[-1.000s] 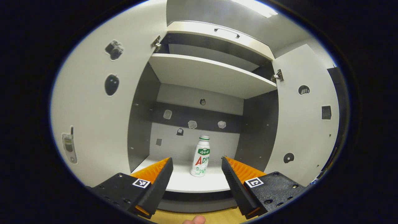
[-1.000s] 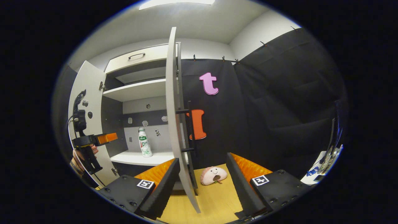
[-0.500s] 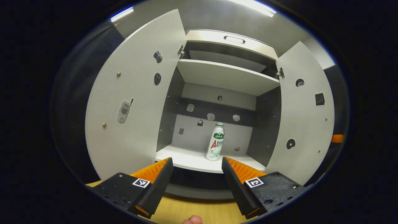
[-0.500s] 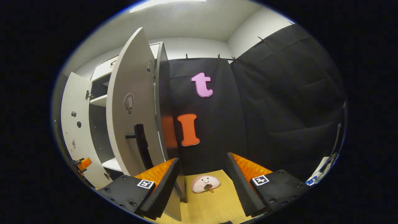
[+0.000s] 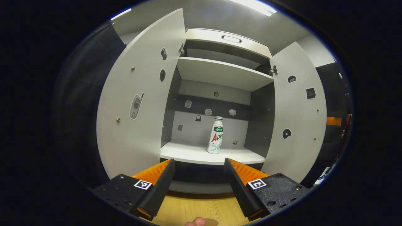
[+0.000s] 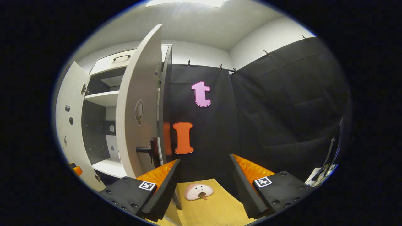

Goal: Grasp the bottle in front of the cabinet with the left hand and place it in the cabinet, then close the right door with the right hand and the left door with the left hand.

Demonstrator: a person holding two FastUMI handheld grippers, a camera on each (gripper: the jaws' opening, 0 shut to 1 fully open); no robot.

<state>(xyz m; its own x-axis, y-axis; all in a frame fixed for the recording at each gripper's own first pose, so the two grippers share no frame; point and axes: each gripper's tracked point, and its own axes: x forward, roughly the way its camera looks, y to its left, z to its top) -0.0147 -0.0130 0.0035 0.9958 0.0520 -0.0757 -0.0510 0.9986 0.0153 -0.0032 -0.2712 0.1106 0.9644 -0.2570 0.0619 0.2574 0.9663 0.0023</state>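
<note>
The bottle (image 5: 215, 135) stands upright mid-shelf in the cabinet (image 5: 220, 73). Both grippers, left (image 5: 198, 175) and right (image 6: 204, 179), hold jaws wide apart, empty. A fast-swung right door (image 6: 138, 103) could rebound ajar.

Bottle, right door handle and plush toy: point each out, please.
bottle (image 5: 215, 138), left gripper view, on its label.
right door handle (image 6: 154, 150), right gripper view, on its dark bar.
plush toy (image 6: 198, 191), right gripper view, on its face.

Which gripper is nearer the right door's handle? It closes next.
Right gripper: the right door's handle sits just beyond its left finger. Left gripper faces the cabinet's opening, farther away.
</note>
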